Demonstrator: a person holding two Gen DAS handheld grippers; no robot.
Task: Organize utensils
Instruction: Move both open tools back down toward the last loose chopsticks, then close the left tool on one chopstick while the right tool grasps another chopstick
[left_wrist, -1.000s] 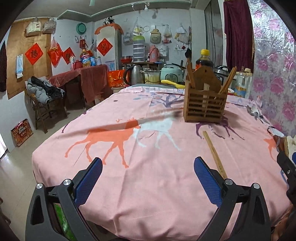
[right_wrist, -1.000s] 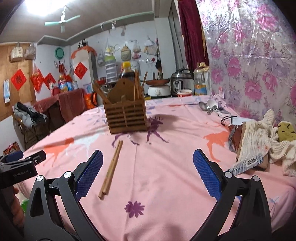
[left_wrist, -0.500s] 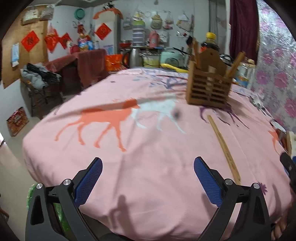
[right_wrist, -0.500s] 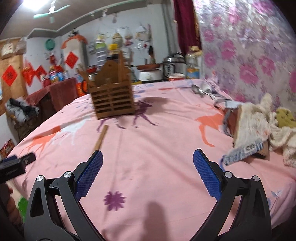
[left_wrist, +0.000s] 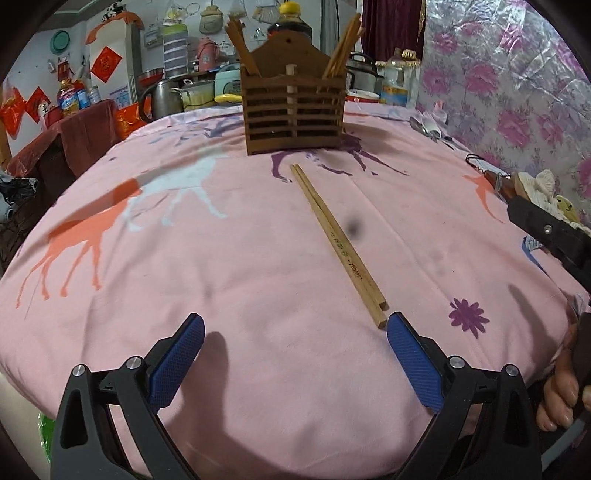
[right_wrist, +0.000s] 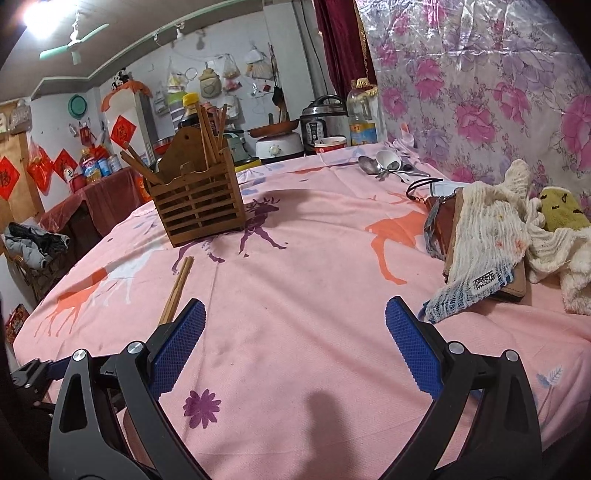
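We've got both grippers spread wide, nothing held: left gripper (left_wrist: 295, 332), right gripper (right_wrist: 295, 319). Chopsticks (left_wrist: 338, 242) lie flat on the pink tablecloth (left_wrist: 221, 258), near end just beside our left gripper's right pad, far end near the wooden holder (left_wrist: 293, 110).

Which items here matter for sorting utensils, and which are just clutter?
For the job: chopsticks lying on the cloth; wooden holder; spoons near the wall.
Just lying about: knitted cloth; wallet; green toy.
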